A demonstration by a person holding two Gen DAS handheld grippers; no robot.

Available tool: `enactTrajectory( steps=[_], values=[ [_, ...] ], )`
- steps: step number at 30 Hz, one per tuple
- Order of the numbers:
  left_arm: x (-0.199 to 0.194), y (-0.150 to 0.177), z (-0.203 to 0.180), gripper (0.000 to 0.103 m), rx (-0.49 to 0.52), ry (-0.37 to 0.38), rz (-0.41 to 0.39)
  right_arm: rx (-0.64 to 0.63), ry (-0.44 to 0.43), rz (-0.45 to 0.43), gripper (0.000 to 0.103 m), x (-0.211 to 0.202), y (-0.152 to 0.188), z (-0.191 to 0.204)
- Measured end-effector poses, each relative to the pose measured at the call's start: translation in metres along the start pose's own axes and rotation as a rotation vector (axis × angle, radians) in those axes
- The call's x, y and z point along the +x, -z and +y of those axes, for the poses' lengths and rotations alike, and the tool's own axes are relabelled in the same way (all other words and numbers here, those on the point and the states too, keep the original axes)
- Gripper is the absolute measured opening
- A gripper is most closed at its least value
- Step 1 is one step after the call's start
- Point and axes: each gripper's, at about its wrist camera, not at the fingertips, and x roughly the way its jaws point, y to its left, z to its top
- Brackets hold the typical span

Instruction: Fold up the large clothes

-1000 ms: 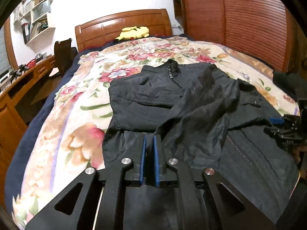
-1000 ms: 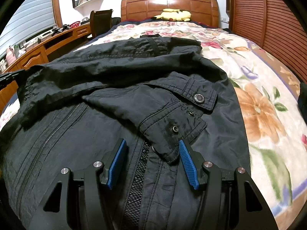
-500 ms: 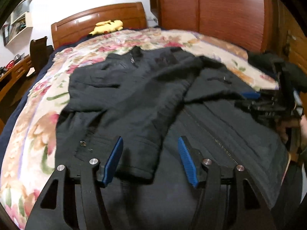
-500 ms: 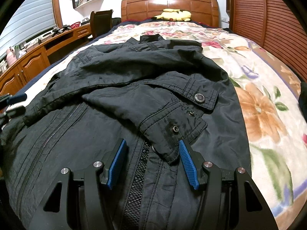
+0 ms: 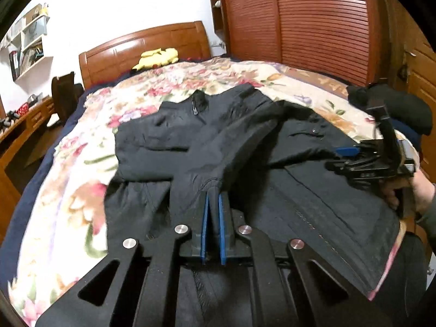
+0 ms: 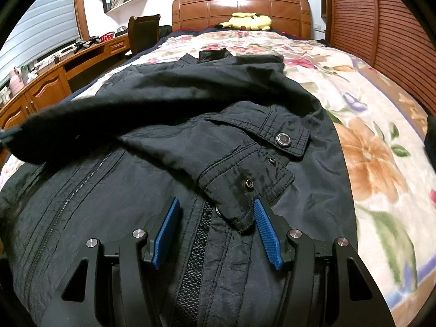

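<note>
jacket (image 5: 245, 147) spread mid-frame on floral bed (image 5: 68, 185) | left gripper (image 5: 214, 204) lower centre, tilted down, jaws just closed, pinching sleeve (image 5: 212, 169) end (fabric bunched between pads) | right gripper (image 6: 216, 212) lower centre, tilted down, jaws apart, astride cuff (image 6: 245, 188), not gripping | hand (image 5: 408, 193) at right edge

We see a dim room with warm indoor light. Both views bend strongly at the edges, with black corners. The jacket (image 6: 169, 147) is very dark and loses detail; its sleeve (image 6: 68, 125) at the left is blurred. The headboard (image 5: 152, 46) gives some glare. The left view is softer than the right.
</note>
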Motion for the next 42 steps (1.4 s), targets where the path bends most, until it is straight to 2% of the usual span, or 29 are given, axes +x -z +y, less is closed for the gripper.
enactTrajectory(
  steps=[2, 5, 6, 8, 10, 12, 19, 29, 31, 34, 42],
  values=[
    [-0.005, 0.002, -0.004, 0.008, 0.010, -0.002, 0.012, 0.000, 0.000, -0.001, 0.059, 0.000, 0.000, -0.001],
    [-0.011, 0.009, -0.010, 0.016, 0.015, -0.004, 0.026, -0.001, 0.000, 0.001, 0.059, 0.000, 0.000, -0.001],
    [-0.013, 0.011, -0.012, 0.028, 0.013, -0.005, 0.024, -0.002, -0.001, 0.002, 0.059, 0.000, 0.000, -0.001],
    [-0.021, 0.018, -0.010, 0.045, -0.008, 0.003, 0.006, 0.000, -0.003, 0.005, 0.059, 0.000, -0.001, -0.001],
    [-0.026, 0.023, -0.009, 0.054, -0.036, 0.012, -0.004, 0.009, -0.013, 0.018, 0.059, -0.003, -0.002, -0.003],
    [-0.033, 0.030, -0.008, 0.080, -0.063, 0.006, -0.016, 0.019, -0.019, 0.021, 0.059, -0.011, -0.002, -0.005],
    [-0.055, 0.060, -0.002, 0.081, -0.134, -0.037, -0.049, 0.005, -0.008, -0.023, 0.059, -0.062, 0.020, -0.006],
    [-0.071, 0.102, 0.011, 0.081, -0.214, -0.122, -0.015, 0.013, 0.051, -0.052, 0.059, -0.130, 0.057, -0.030],
    [-0.073, 0.108, 0.016, 0.081, -0.227, -0.134, -0.014, 0.002, 0.058, -0.045, 0.059, -0.135, 0.060, -0.031],
    [-0.075, 0.120, 0.024, 0.081, -0.253, -0.155, -0.007, -0.009, 0.070, -0.037, 0.066, -0.141, 0.067, -0.034],
    [-0.063, 0.145, 0.038, 0.081, -0.283, -0.194, 0.047, -0.021, 0.073, 0.009, 0.067, -0.138, 0.080, -0.036]
  ],
)
